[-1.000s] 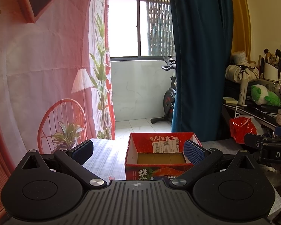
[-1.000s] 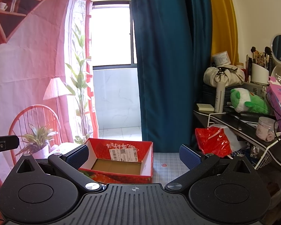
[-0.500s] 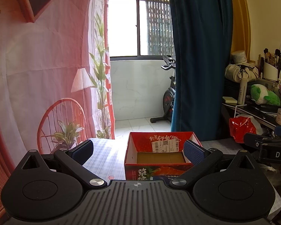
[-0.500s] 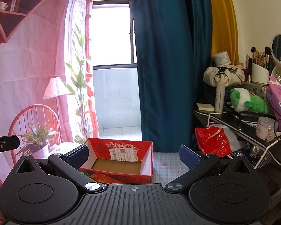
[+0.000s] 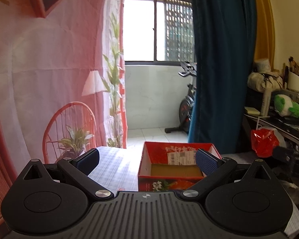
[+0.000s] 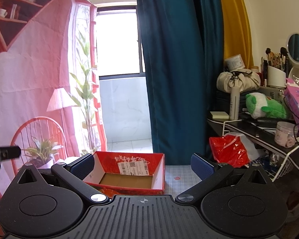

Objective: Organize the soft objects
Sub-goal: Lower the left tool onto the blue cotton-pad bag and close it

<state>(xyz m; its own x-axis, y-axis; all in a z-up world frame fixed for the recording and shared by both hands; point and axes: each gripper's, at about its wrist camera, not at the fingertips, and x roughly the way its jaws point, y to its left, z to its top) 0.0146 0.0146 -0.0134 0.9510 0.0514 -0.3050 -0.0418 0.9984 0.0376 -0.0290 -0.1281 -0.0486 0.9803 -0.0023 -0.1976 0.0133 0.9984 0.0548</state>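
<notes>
Left gripper (image 5: 147,159) spread wide, nothing between the blue pads (image 5: 206,162), held above a table with a pale checked cloth (image 5: 115,169). Ahead and a little right of centre, an open red box (image 5: 149,163) on that cloth, brown cardboard floor bare, white shipping label on the inner far wall. In the left wrist view, right pad overlapping the box's right rim, left pad well off to the left over bare cloth, so the box under the right half of the gap only. Right gripper (image 6: 142,164) likewise wide apart and holding nothing. In the right wrist view, same red box (image 6: 158,171) ahead and left of centre, left pad (image 6: 83,166) overlapping its near-left corner, right pad clear of it over the checked cloth (image 6: 179,177). Whether either pad actually touches the cardboard: cannot tell. Only soft toy in sight, a green and white plush (image 6: 263,107), lying on a cluttered black shelf (image 6: 249,131) far to the right, well apart from both sets of fingers and from the box; seen too at the right edge of the left wrist view (image 5: 287,106). Below the shelf, a red plastic bag (image 6: 227,151). Behind the table, a dark teal curtain (image 6: 177,69) and a bright window (image 6: 117,41).
</notes>
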